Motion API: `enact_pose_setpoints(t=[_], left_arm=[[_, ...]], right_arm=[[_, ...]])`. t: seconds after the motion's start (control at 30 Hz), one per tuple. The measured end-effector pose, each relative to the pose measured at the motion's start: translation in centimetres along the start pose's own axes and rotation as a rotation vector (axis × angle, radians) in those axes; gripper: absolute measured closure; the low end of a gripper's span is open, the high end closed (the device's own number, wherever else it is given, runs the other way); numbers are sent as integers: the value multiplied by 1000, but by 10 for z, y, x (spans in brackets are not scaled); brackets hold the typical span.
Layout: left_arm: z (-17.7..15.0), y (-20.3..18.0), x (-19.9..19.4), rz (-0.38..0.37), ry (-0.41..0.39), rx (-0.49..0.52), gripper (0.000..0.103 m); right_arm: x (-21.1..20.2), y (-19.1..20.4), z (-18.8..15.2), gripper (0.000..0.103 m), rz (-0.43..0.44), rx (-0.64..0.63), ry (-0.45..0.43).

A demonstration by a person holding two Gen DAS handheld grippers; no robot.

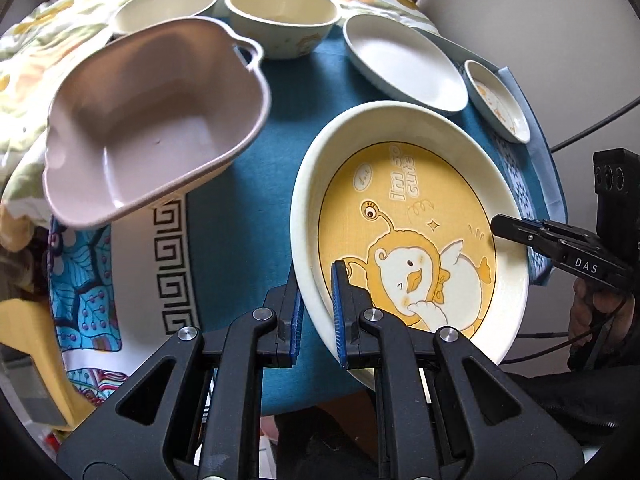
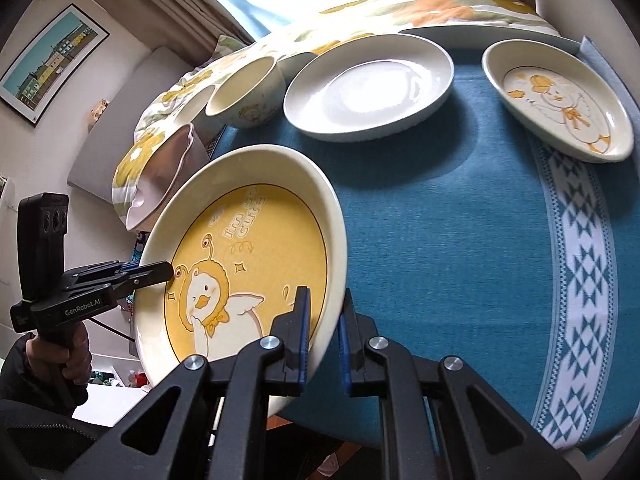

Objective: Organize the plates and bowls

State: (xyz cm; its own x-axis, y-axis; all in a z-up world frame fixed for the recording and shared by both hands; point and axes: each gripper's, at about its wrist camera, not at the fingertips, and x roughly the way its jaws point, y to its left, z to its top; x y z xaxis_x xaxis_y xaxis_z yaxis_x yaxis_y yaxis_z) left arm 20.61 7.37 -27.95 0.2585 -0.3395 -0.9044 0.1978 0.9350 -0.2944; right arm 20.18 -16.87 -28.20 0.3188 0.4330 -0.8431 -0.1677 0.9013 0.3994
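The left gripper (image 1: 318, 312) sits closest in its own view, its blue pads clamped on the near rim of the big yellow cartoon plate (image 1: 408, 232). The right gripper (image 2: 324, 332) pinches the opposite rim of that same plate, so the plate hangs tilted between the two, clear of the blue tablecloth (image 2: 440, 220). The black gripper frames cover the plate's lower edge in both views. A hand (image 2: 72, 346) on the left gripper's handle shows only in part, at the edge of the right wrist view.

A pink bowl with handles (image 1: 156, 120) stands to the left of the plate, blurred; in the right wrist view the plate hides most of it. Behind lie a cream bowl (image 1: 280, 16) and a second cream bowl (image 1: 164, 6), partly covered by the pink one. A plain white plate (image 2: 368, 84) and a small duck plate (image 2: 560, 100) rest on the cloth farther right, well apart from the held plate. A flowered cloth (image 2: 420, 8) lies beyond them.
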Motion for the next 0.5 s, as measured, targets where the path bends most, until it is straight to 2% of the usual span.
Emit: enact_pose_setpoints(t=[0.23, 0.5], left_arm=[[-10, 41, 5, -17, -17, -33, 93], [-21, 61, 3, -28, -35, -37, 93]], right_arm=[[23, 18, 4, 91, -14, -37, -2], [33, 16, -1, 91, 9, -27, -1]])
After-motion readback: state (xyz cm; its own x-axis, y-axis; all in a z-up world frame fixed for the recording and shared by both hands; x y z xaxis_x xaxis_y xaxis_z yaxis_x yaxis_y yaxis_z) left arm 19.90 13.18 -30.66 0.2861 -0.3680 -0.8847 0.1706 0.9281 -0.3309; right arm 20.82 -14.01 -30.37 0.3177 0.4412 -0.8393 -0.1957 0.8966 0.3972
